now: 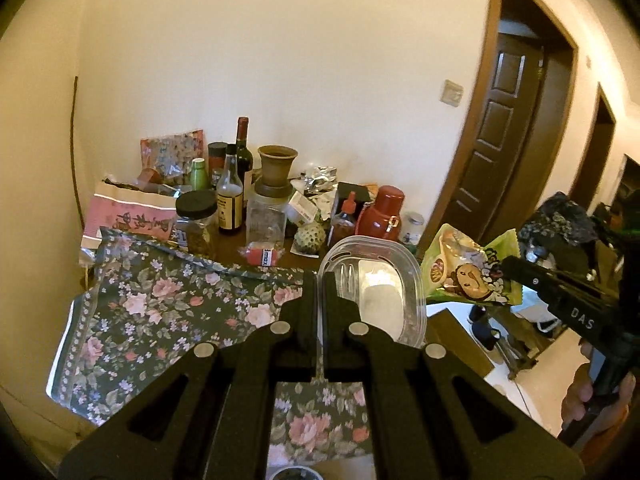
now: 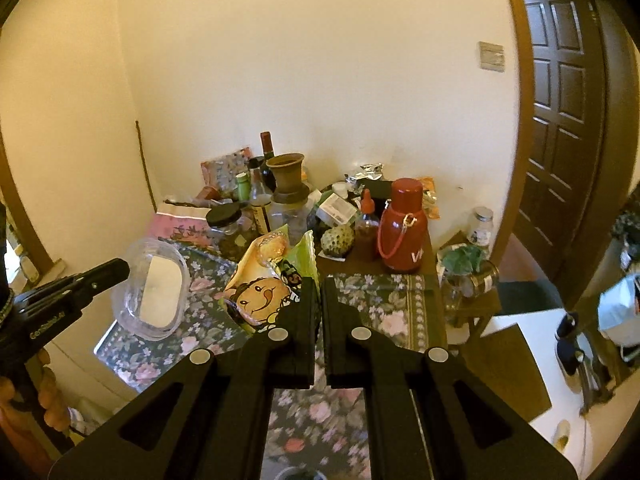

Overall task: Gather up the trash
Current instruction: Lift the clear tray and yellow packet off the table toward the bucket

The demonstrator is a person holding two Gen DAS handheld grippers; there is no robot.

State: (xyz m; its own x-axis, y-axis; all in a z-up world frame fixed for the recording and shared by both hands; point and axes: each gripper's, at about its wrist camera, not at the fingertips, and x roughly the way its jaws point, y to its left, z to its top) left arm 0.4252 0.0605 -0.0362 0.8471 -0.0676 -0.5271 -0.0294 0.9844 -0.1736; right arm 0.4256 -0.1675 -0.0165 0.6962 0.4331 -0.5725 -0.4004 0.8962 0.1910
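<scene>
Only the left wrist view shows the clear plastic container [image 1: 374,280] from inside, with one white fork and a napkin in it; the left gripper [image 1: 319,280] has its jaws clamped on the rim, holding it above the table [image 1: 304,258]. Only the right wrist view shows the small side stand with one jar [image 2: 482,222]. There the right gripper [image 2: 320,286] has its jaws clamped on one green snack wrapper [image 2: 264,280], also off the table. One red flask [image 2: 402,226], one floral cloth [image 2: 384,304]
</scene>
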